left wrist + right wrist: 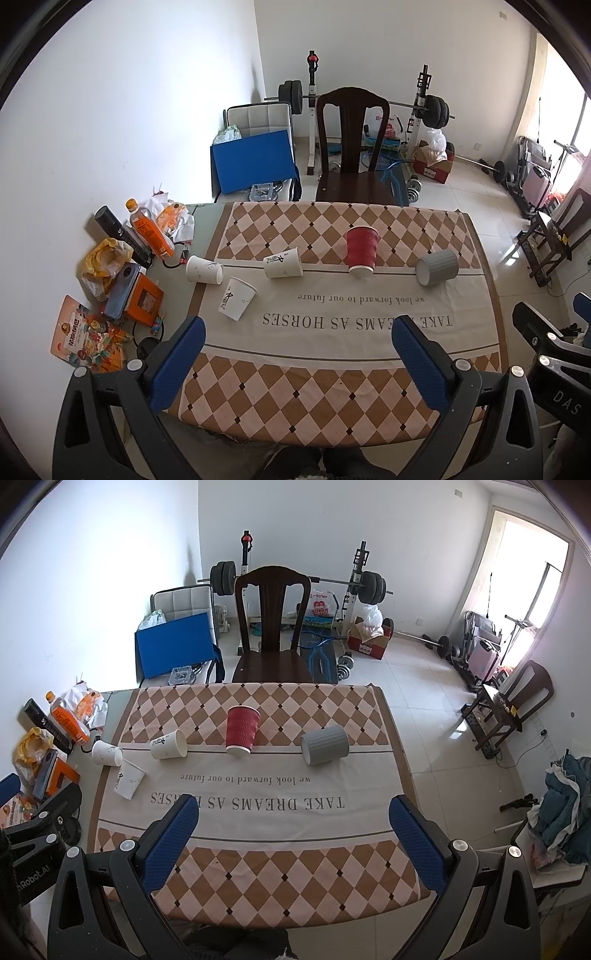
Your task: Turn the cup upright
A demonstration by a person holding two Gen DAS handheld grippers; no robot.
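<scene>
Checkered cloth [332,398] reading "TAKE DREAMS AS HORSES" covers the table [201,218] under tipped cups, a red cup [362,251] inverted, both tools, left [299,354] and right [293,834], spread wide, empty.

My pads [181,363]: blue, dimpled, matt | red cup [362,251]: ribbed paper | grey cup [437,266]: fluted, matt | white cups [283,262]: smooth paper | tablecloth [295,391]: woven cloth | chair [352,125]: glossy dark wood

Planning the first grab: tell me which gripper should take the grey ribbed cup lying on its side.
Right. The grey ribbed cup lies near the table's right edge, almost ahead of the open right gripper. From the left gripper, also open, it sits far right, beyond the red cup.
</scene>
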